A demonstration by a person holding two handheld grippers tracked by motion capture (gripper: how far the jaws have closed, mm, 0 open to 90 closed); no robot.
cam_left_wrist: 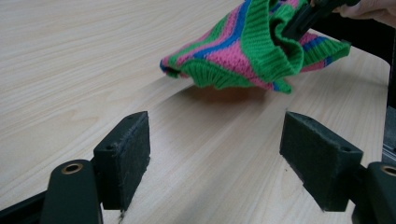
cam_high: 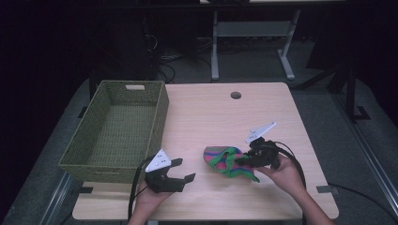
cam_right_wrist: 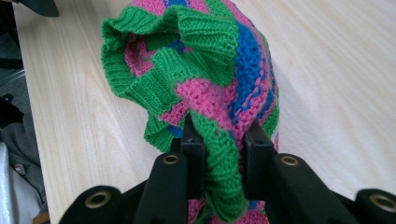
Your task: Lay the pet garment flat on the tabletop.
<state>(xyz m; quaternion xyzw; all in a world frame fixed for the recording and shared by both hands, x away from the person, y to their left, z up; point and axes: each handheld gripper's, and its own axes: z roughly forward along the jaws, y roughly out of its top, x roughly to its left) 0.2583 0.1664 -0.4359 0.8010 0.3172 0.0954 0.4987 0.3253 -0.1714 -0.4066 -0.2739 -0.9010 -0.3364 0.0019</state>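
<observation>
Dark room beyond, nearly black at the far side and both upper corners. Light wood table (cam_high: 220, 117) in the middle, lit from above, pale grain running across, a round cable hole (cam_high: 236, 95) near its far edge. Grey floor (cam_high: 263, 65) around it, carpet-like. Behind, the white legs of another desk (cam_high: 215, 47), one at left and one angled at right, a crossbar between them. Tangle of dark cables (cam_high: 164, 61) on the floor to the left of those legs. Metal rail (cam_high: 371, 159) running diagonally along the floor at right. Black tape patches (cam_high: 324, 189) by the table's near corners.
</observation>
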